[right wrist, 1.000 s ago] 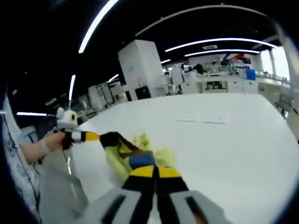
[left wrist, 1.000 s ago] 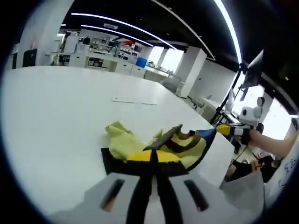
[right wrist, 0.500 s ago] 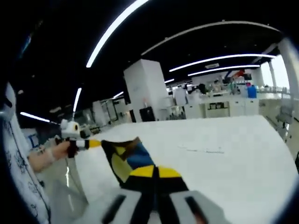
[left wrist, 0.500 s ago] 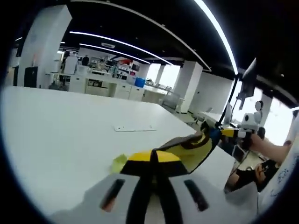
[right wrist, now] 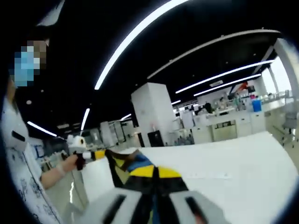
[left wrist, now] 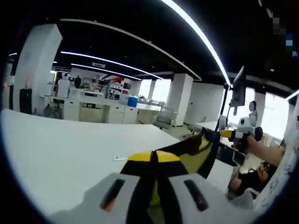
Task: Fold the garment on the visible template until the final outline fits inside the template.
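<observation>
The garment (left wrist: pixel 194 150) is yellow with black and brown bands. It hangs stretched in the air between my two grippers, above the white table (left wrist: pixel 56 154). My left gripper (left wrist: pixel 154 156) is shut on one end, and my right gripper (left wrist: pixel 226 134), held by a hand, is shut on the other. In the right gripper view the garment (right wrist: pixel 126 165) shows yellow, blue and black. There it runs from my right gripper (right wrist: pixel 154 171) to the left gripper (right wrist: pixel 99 154). A faint template mark (left wrist: pixel 122 158) lies flat on the table beyond the garment.
The table (right wrist: pixel 233 158) is wide and white, with its near edge below the garment. A person in a white printed shirt (right wrist: pixel 21 158) stands at that edge. White pillars (left wrist: pixel 180 102), cabinets and desks stand far behind the table.
Both grippers have risen and lifted the garment off the table. It was bunched on the surface; now it hangs taut between them. Both views have tilted up.
</observation>
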Demonstrator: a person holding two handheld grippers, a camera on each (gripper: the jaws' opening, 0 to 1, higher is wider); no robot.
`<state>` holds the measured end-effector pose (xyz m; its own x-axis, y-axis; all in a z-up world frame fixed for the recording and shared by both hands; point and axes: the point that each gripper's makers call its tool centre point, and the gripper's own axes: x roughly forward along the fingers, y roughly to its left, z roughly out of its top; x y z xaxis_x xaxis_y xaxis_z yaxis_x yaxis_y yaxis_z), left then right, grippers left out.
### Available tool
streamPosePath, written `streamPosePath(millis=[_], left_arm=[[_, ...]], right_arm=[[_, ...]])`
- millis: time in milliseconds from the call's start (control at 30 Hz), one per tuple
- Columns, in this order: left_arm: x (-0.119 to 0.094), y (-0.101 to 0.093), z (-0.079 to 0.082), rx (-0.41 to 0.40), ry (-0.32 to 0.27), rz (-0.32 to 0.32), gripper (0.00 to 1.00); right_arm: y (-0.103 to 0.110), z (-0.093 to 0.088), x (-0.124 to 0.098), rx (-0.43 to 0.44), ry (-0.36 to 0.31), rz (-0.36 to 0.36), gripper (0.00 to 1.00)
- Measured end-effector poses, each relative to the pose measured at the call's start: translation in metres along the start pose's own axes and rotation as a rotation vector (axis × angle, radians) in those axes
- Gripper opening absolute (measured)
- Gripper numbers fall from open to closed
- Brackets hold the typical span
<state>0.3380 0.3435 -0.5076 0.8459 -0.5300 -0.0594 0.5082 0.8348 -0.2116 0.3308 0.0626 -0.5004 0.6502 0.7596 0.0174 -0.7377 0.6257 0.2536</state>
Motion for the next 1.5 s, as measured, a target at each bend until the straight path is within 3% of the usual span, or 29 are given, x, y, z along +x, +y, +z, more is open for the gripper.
streamPosePath(millis=[100, 200, 233, 300, 567, 600, 800, 967, 1000, 1100, 1167, 1300, 1367, 1433, 1500], left_arm=[[0.012, 0.010, -0.003, 0.013, 0.020, 0.004, 0.00], [0.024, 0.012, -0.004, -0.018, 0.019, -0.011, 0.00], [0.032, 0.022, -0.010, 0.000, 0.046, 0.014, 0.00], [0.042, 0.025, -0.016, -0.037, 0.057, -0.004, 0.00], [0.090, 0.064, -0.061, -0.063, 0.160, 0.011, 0.00], [0.094, 0.057, -0.066, -0.055, 0.165, 0.013, 0.00], [0.125, 0.078, -0.095, -0.067, 0.202, 0.033, 0.00], [0.149, 0.108, -0.124, -0.076, 0.248, 0.058, 0.00], [0.160, 0.124, -0.133, -0.080, 0.266, 0.064, 0.00], [0.170, 0.139, -0.149, -0.114, 0.283, 0.076, 0.00], [0.172, 0.138, -0.160, -0.151, 0.293, 0.079, 0.00], [0.189, 0.165, -0.177, -0.163, 0.318, 0.101, 0.00], [0.190, 0.165, -0.186, -0.172, 0.330, 0.116, 0.00], [0.201, 0.178, -0.195, -0.172, 0.344, 0.124, 0.00], [0.202, 0.176, -0.206, -0.168, 0.367, 0.132, 0.00]], right_arm=[[-0.004, -0.001, 0.005, -0.017, 0.010, -0.003, 0.00], [-0.020, -0.011, 0.013, -0.029, 0.042, -0.036, 0.00], [-0.023, -0.014, 0.016, -0.026, 0.045, -0.033, 0.00], [-0.038, -0.024, 0.022, -0.001, 0.078, -0.061, 0.00], [-0.097, -0.054, 0.054, 0.029, 0.149, -0.096, 0.00], [-0.101, -0.058, 0.058, 0.030, 0.156, -0.096, 0.00], [-0.141, -0.082, 0.089, 0.066, 0.202, -0.104, 0.00], [-0.173, -0.115, 0.113, 0.107, 0.271, -0.119, 0.00], [-0.180, -0.122, 0.118, 0.121, 0.280, -0.118, 0.00], [-0.194, -0.138, 0.129, 0.140, 0.303, -0.124, 0.00], [-0.211, -0.149, 0.136, 0.153, 0.318, -0.138, 0.00], [-0.226, -0.162, 0.148, 0.215, 0.318, -0.163, 0.00], [-0.240, -0.174, 0.156, 0.206, 0.356, -0.176, 0.00], [-0.247, -0.185, 0.158, 0.164, 0.404, -0.185, 0.00], [-0.249, -0.193, 0.165, 0.192, 0.412, -0.192, 0.00]])
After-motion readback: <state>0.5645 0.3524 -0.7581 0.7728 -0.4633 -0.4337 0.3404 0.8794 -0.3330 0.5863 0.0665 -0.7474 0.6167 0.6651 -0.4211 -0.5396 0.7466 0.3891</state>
